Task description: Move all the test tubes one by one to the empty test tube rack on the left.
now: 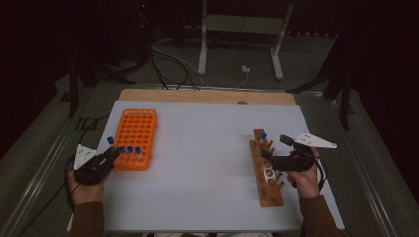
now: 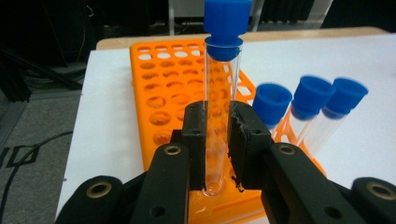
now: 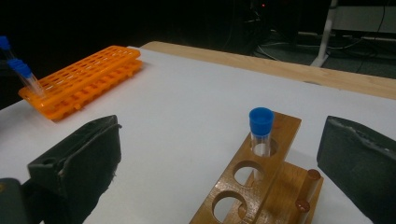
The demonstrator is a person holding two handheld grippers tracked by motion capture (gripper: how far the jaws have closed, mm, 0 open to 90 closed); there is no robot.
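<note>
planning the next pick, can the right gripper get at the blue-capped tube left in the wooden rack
Probably yes. The right gripper stands open just beside the brown wooden rack, and the blue-capped clear tube stands alone at its far end, with empty holes around it.

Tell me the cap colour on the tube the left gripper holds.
Blue. The cap tops the clear tube; the left gripper view shows it best.

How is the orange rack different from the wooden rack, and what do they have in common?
The orange rack is bright plastic with a dense grid of many small holes; the wooden rack is brown, narrow, with a single row of larger round holes plus pegs along one side. The orange rack holds three blue-capped tubes in its near row, while the wooden rack holds one tube at its far end. Both lie on the white table.
</note>
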